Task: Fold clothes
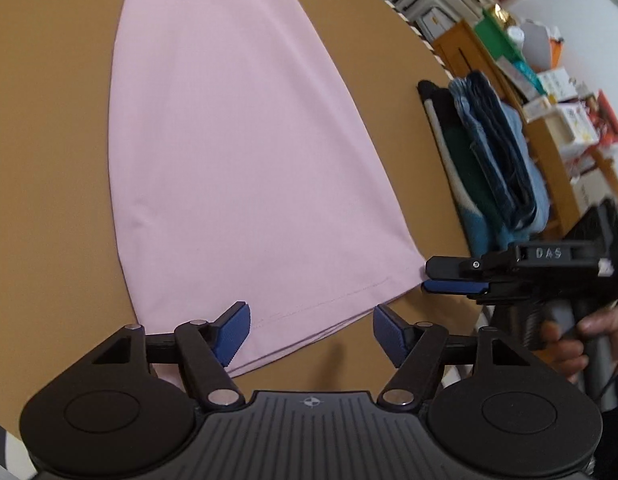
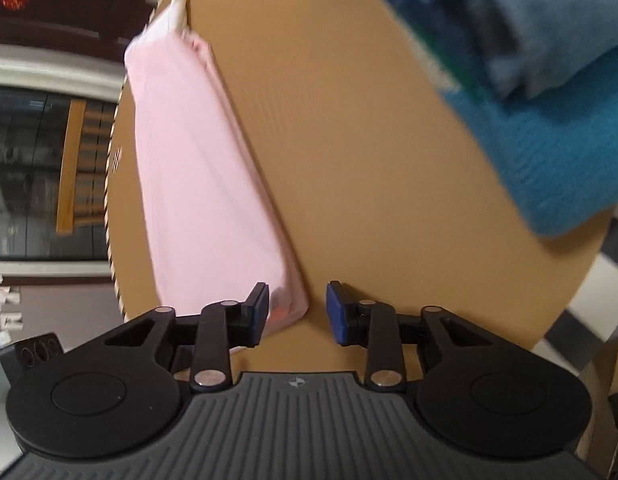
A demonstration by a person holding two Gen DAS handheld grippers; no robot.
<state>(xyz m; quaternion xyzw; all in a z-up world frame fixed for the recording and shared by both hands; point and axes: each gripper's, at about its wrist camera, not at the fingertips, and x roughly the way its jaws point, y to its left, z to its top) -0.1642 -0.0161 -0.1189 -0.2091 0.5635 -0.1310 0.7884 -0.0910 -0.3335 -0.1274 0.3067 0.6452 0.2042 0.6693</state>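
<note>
since the pink garment (image 1: 237,152) lying flat on the brown table (image 1: 49,160) looks light, soft and limp, grip its hemmed corners at six o'clock, where the left gripper (image 1: 311,330) and right gripper (image 2: 296,312) both hover with jaws apart, clamping nothing.

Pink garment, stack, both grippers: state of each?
Pink garment: folded into a long panel, flat on the table, hem end nearest the grippers.
Stack of clothes: folded, piled at the table edge.
Left gripper: open, over the hem, gripping nothing.
Right gripper: open, at the hem corner, pads off the cloth.
</note>
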